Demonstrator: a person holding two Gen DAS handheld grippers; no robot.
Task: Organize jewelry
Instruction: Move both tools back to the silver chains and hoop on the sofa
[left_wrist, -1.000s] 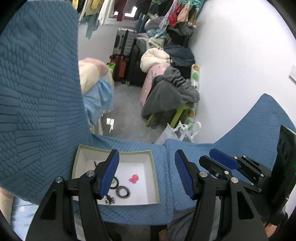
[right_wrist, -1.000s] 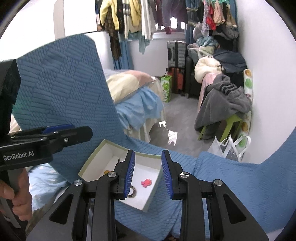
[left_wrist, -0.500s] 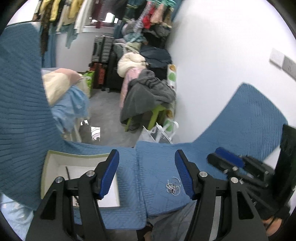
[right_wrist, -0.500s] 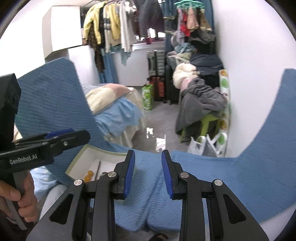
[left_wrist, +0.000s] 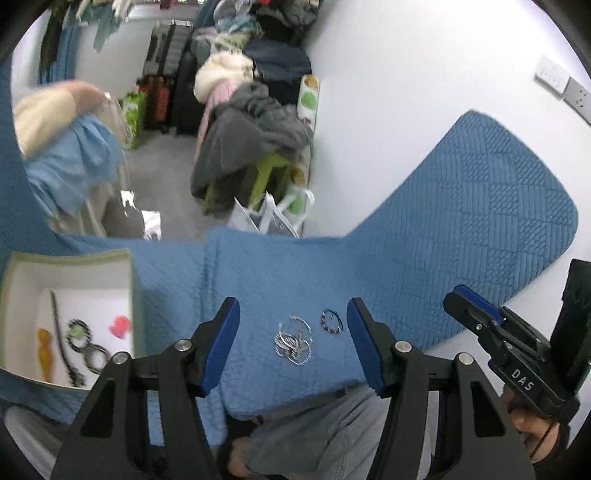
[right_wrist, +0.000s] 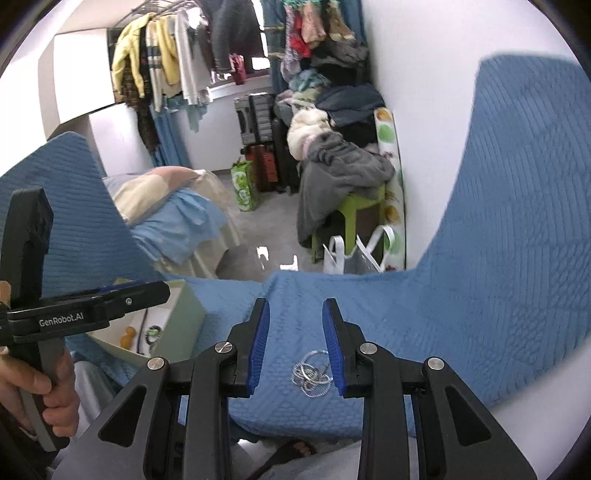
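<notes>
- Lining up both grippers on silver hoop tangle (left_wrist: 293, 341) lying on blue quilt (left_wrist: 461, 229).
- Left gripper (left_wrist: 293, 341) jaws closing, nothing pinched.
- Right gripper (right_wrist: 295, 341) fingers narrowly parted, empty.

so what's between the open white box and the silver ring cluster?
Only bare blue quilted cover separates the white box from the silver ring cluster, per left wrist view.

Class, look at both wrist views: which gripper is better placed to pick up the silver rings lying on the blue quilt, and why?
Probably the left gripper: its jaws are closing, with the silver rings centred between them. The right gripper is narrower and the rings lie off-centre, near one finger.
</notes>
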